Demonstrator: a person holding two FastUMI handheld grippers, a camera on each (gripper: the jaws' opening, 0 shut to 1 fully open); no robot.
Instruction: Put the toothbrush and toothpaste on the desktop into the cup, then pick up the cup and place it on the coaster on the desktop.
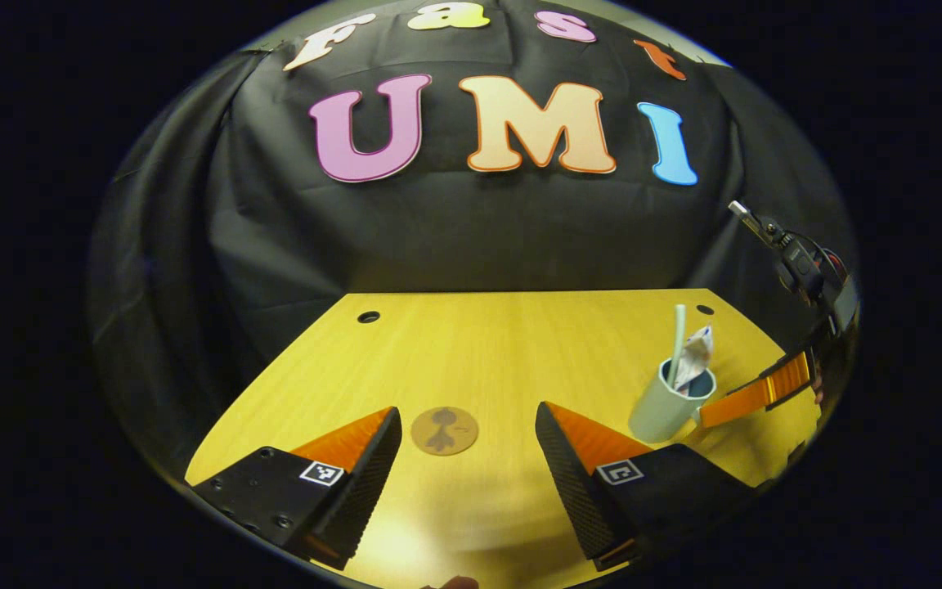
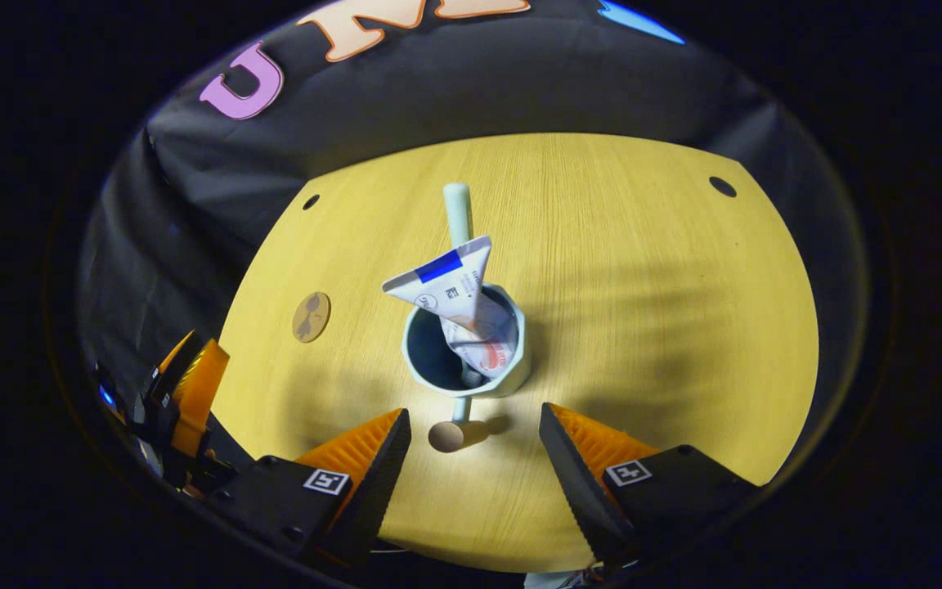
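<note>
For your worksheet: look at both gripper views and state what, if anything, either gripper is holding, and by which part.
Nothing is held. The left gripper and the right gripper both have their jaws apart; the cup stands free on the desktop.

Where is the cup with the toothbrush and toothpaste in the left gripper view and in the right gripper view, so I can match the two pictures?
Left gripper view: the cup stands right of centre, beside the right gripper.
Right gripper view: the cup stands at centre, just ahead of the open fingers.
Shared landmark: the round brown coaster, lying on the desktop apart from the cup.
</note>
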